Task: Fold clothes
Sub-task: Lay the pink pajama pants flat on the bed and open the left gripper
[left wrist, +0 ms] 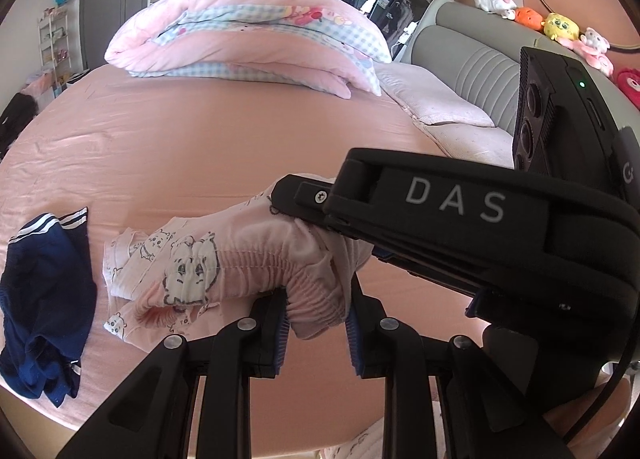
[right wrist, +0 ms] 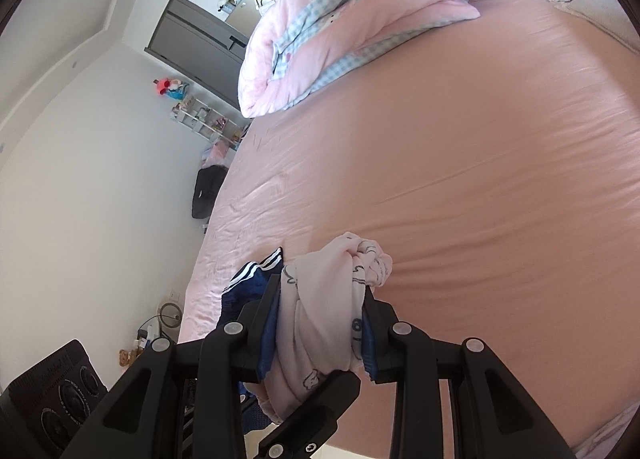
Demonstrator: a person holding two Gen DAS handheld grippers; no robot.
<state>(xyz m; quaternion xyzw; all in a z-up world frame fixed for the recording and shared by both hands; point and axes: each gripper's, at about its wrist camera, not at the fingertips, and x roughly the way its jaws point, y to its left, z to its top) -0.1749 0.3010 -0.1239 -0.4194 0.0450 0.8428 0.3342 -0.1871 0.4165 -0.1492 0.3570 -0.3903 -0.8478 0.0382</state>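
Both grippers are clamped on the same pink printed pants (left wrist: pixel 200 271), bunched up and lifted just over the pink bed sheet (left wrist: pixel 200 139). The left gripper (left wrist: pixel 316 323) pinches the gathered waistband, and the right gripper (right wrist: pixel 320 323) squeezes a wad of the fabric beside it. A navy garment with white stripes (left wrist: pixel 44 299) lies crumpled on the sheet nearby. Further back sits a folded pink quilt (left wrist: pixel 248 39), then a pillow (left wrist: pixel 436 107) against the grey headboard (left wrist: pixel 472 59).

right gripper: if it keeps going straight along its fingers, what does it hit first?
Beyond the pink printed garment that the right gripper clamps, probably the bare pink bedsheet; the folded duvet lies farther off. Depth unclear.
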